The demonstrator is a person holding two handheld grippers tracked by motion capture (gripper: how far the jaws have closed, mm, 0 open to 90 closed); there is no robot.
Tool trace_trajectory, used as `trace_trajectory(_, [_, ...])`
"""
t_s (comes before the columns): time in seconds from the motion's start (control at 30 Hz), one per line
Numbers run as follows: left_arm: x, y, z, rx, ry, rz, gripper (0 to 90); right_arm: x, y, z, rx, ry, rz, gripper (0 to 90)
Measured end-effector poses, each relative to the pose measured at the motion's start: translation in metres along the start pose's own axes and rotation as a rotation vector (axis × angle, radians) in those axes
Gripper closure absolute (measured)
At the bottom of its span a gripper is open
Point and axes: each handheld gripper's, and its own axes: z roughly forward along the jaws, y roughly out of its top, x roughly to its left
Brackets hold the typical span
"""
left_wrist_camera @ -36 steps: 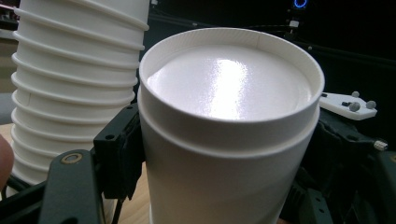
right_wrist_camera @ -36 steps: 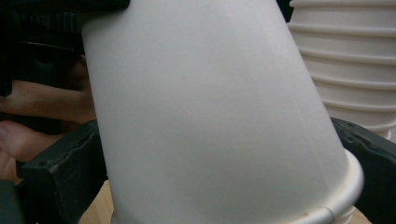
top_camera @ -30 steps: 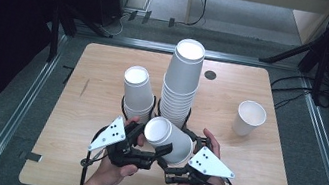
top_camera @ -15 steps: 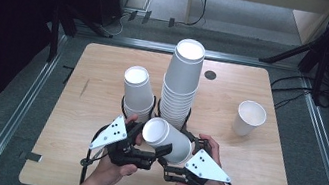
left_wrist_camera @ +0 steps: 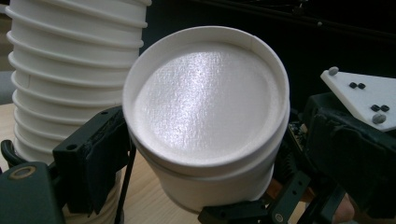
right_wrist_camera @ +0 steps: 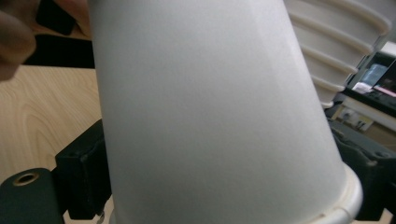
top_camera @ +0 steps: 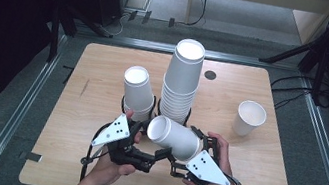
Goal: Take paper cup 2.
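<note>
Right gripper (top_camera: 177,158) fingers have just been closing, now pinched on body of white cup (top_camera: 176,138) held sideways above surface (top_camera: 106,67), bottom toward left gripper (top_camera: 149,157)
Left fingers have just been opening, wide apart either side of cup bottom, no pressure seen
Risk: one-sided grip on thin wall, so cup may crush or slip from fingers
Tall stack (top_camera: 182,83) and short stack (top_camera: 138,89) just behind: swing forward knocks them
Lone cup (top_camera: 248,117) well apart at right; open room front left, near edge close under hands

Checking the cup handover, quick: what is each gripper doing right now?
Left gripper: jaws have just been opening, apart around the white paper cup's base end.
Right gripper: jaws have just closed on that cup, holding it.
</note>
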Motion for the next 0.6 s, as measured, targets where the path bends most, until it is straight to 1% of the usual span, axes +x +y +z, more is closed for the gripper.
trace_trajectory(0.03, [0.0005, 0.0000, -0.0001, 0.000, 0.004, 0.001, 6.7, -0.0005, 0.0001, -0.0006, 0.002, -0.006, -0.018, 10.3])
trace_trajectory(0.23, [0.0028, 0.0002, -0.0005, 0.016, 0.002, 0.002, 6.7, -0.0017, 0.0028, -0.0054, 0.028, -0.060, -0.184, 10.4])
trace_trajectory(0.27, [0.0032, 0.0002, -0.0006, 0.020, -0.002, 0.003, 6.7, -0.0013, 0.0032, -0.0058, 0.032, -0.066, -0.201, 10.4])
trace_trajectory(0.3, [0.0033, 0.0000, -0.0006, 0.023, -0.004, 0.003, 6.7, -0.0014, 0.0040, -0.0065, 0.038, -0.074, -0.231, 10.4])
trace_trajectory(0.43, [0.0037, -0.0005, 0.0012, 0.052, -0.002, 0.006, 6.7, -0.0026, 0.0041, -0.0080, 0.057, -0.093, -0.300, 10.4])
trace_trajectory(0.53, [0.0037, -0.0013, 0.0024, 0.069, 0.004, 0.011, 6.7, -0.0037, 0.0029, -0.0091, 0.068, -0.102, -0.332, 10.4])
trace_trajectory(0.6, [0.0040, -0.0015, 0.0029, 0.072, 0.007, 0.006, 6.7, -0.0047, 0.0027, -0.0097, 0.073, -0.110, -0.355, 10.4])
